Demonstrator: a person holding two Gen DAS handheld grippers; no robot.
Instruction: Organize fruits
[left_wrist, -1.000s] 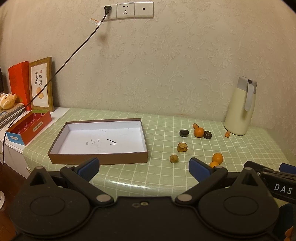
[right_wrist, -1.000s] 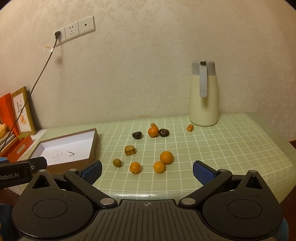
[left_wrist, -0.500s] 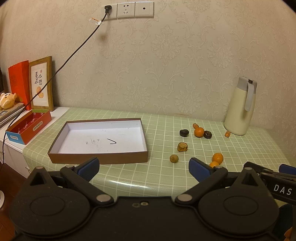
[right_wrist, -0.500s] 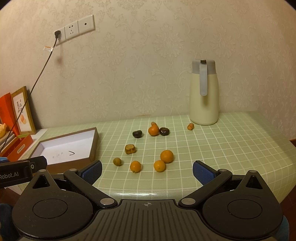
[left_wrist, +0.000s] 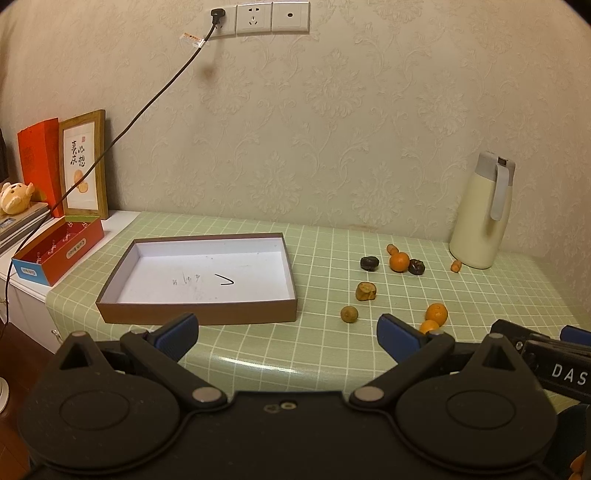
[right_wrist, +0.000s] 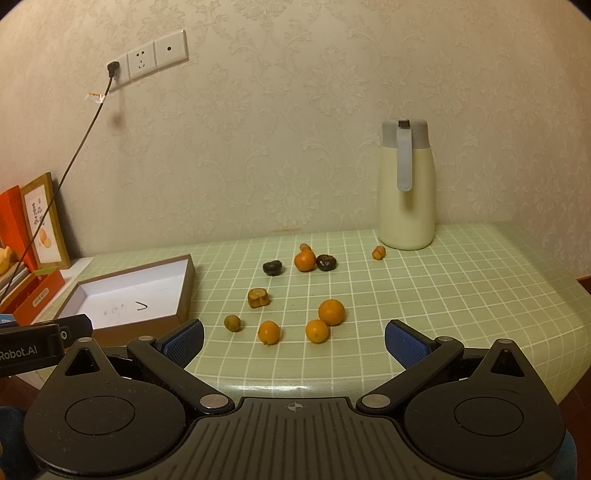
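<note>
A: Hovering at the near edge of the table (right_wrist: 461, 280), the right gripper (right_wrist: 293, 338) has its blue-padded fingers (right_wrist: 183, 339) spread wide with nothing between them. How does the left one stand?

B: The left gripper (left_wrist: 286, 332) is the same: fingers (left_wrist: 177, 330) wide apart, empty, above the table's front edge and facing the shallow brown box (left_wrist: 199, 314).

A: Where are the fruits?

B: All lie loose on the green checked cloth, right of the box and apart from it. Nearest the right gripper are three oranges: one (right_wrist: 269, 332) at left, one (right_wrist: 317, 331) touching or just beside a larger one (right_wrist: 331, 312). A small olive-brown fruit (right_wrist: 232, 323) sits left of them, and a brownish cut-looking piece (right_wrist: 258, 297) lies behind it.

A: And farther back?

B: A dark fruit (right_wrist: 272, 267), an orange (right_wrist: 304, 259) and a second dark fruit (right_wrist: 325, 262) form a row, the last two touching. A small orange piece (right_wrist: 378, 252) lies just beside the cream jug (right_wrist: 406, 206).

A: Is anything in the box?

B: Its white floor shows only pen marks.
</note>
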